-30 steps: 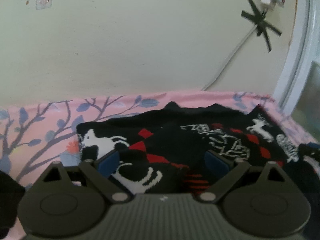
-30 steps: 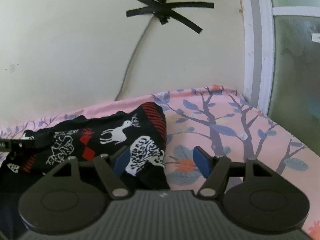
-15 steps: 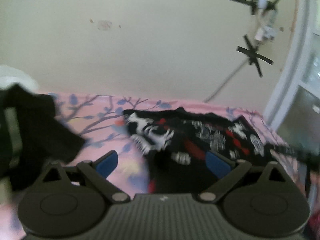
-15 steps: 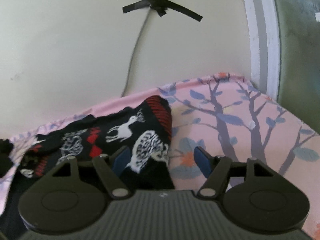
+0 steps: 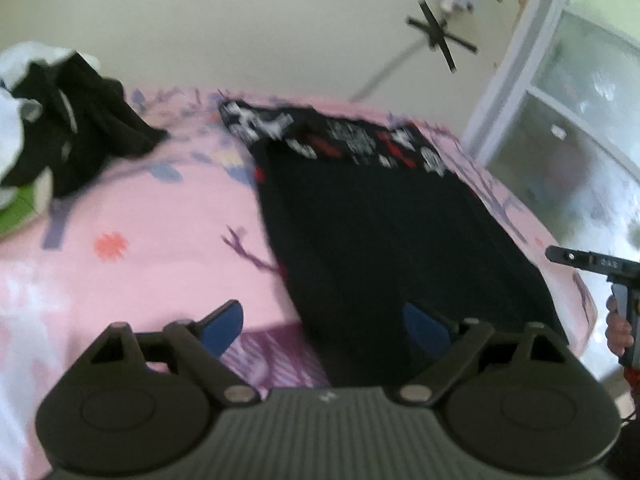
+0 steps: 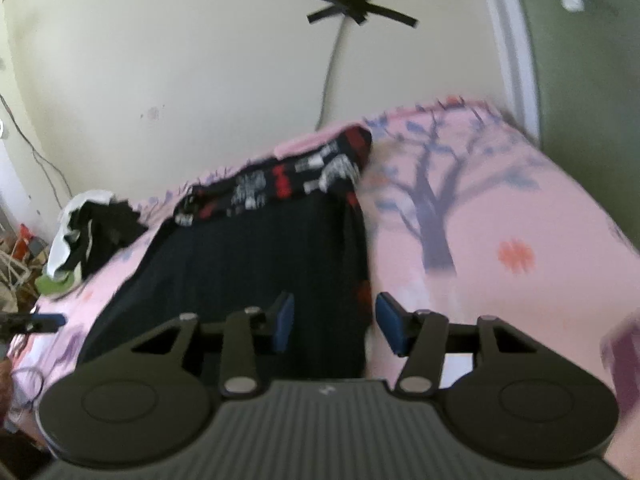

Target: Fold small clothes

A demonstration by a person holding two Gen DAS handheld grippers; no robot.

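A black garment [image 5: 380, 232] lies flat on the pink tree-print bed sheet [image 5: 160, 220], its white-and-red patterned band [image 5: 352, 144] at the far end by the wall. My left gripper [image 5: 324, 328] hovers over the garment's near left corner. Its jaws are wide and closing, and the blue pads touch nothing. In the right wrist view the same garment [image 6: 248, 264] has its right edge between the pads of my right gripper [image 6: 336, 326]. Those jaws are narrower and closing, and the pads do not press the cloth. Both views are blurred by motion.
A heap of black and white clothes [image 5: 60, 120] sits at the bed's far left, over something green [image 5: 16, 212]. A purple striped cloth [image 5: 272, 356] lies at the near edge. A hand [image 5: 618, 324] shows at the right. A window frame [image 5: 516, 80] stands past the bed.
Both grippers have drawn back from the patterned far end to the garment's near edge, so the whole garment now shows. The right jaws have narrowed.
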